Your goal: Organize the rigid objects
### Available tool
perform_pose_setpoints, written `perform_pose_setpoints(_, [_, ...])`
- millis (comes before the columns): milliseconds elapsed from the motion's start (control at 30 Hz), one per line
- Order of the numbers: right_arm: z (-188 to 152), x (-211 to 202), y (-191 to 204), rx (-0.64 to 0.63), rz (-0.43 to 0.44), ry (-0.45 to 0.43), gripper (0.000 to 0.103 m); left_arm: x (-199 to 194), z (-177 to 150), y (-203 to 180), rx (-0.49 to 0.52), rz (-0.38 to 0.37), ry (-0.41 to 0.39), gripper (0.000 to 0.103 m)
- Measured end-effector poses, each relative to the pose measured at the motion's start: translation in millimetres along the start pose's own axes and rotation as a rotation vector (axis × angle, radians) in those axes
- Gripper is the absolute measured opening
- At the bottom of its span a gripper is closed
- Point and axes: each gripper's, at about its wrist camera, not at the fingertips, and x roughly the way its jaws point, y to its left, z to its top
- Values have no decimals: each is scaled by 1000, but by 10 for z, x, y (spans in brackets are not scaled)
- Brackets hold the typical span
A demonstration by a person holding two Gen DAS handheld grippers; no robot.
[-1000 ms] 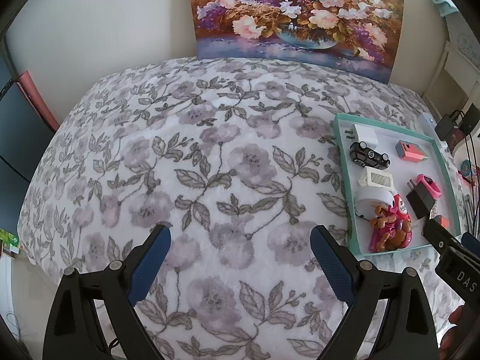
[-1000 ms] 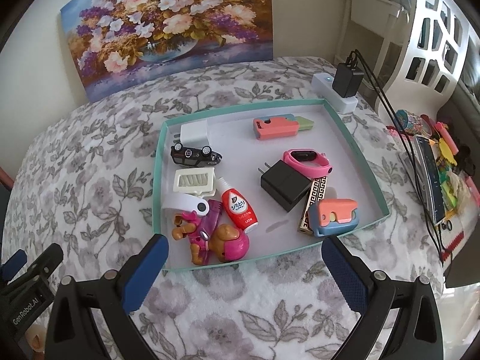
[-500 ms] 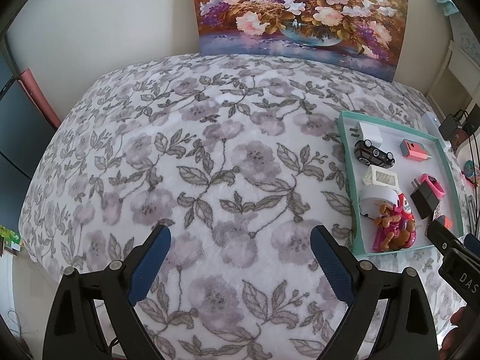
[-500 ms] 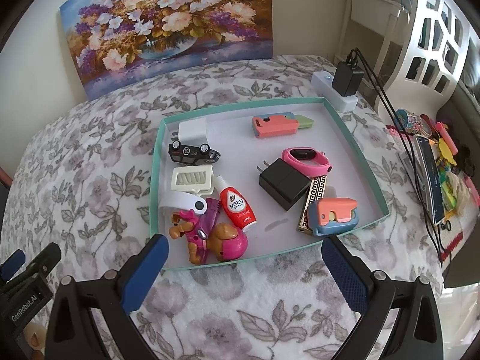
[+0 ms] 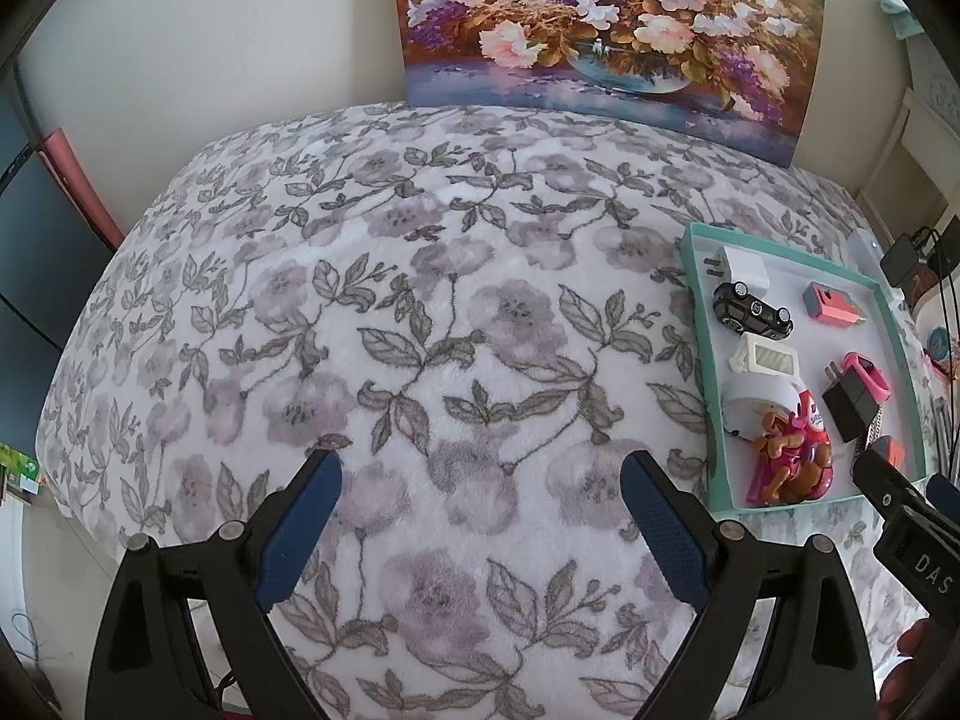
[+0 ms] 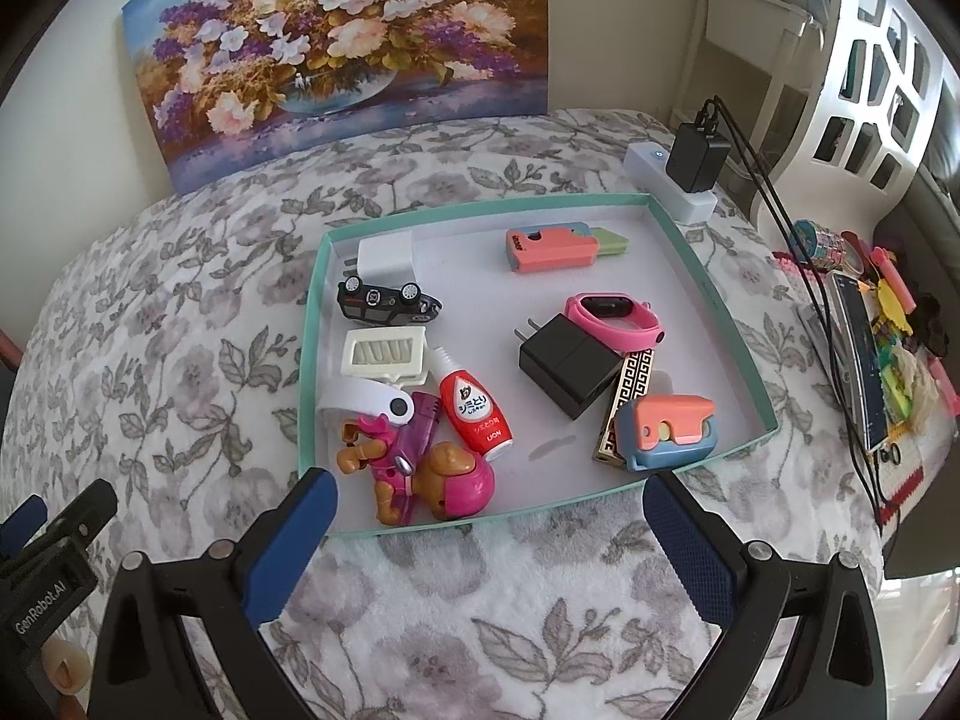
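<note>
A shallow teal-rimmed tray lies on the floral blanket and holds several small objects. Among them are a black toy car, a pink toy dog figure, a red-and-white bottle, a black plug adapter and a pink wristband. My right gripper stands open just short of the tray's near rim, nothing between its fingers. Well to the left of the tray, my left gripper hangs open over bare blanket.
A flower painting leans on the wall behind the bed. A white power strip with a black charger and cables lie past the tray's far right corner. Cluttered items line the right side; a white shelf stands beyond.
Both grippers have drawn back a little, so the tray and the blanket appear slightly farther off. Both stay open; nothing in the tray has moved.
</note>
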Motion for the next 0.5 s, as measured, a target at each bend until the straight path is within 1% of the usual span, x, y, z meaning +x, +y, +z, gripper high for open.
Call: perform_pose_setpoints(500, [0,13,6,-10,-2,7,103,3,6,6,-3,2,3,94])
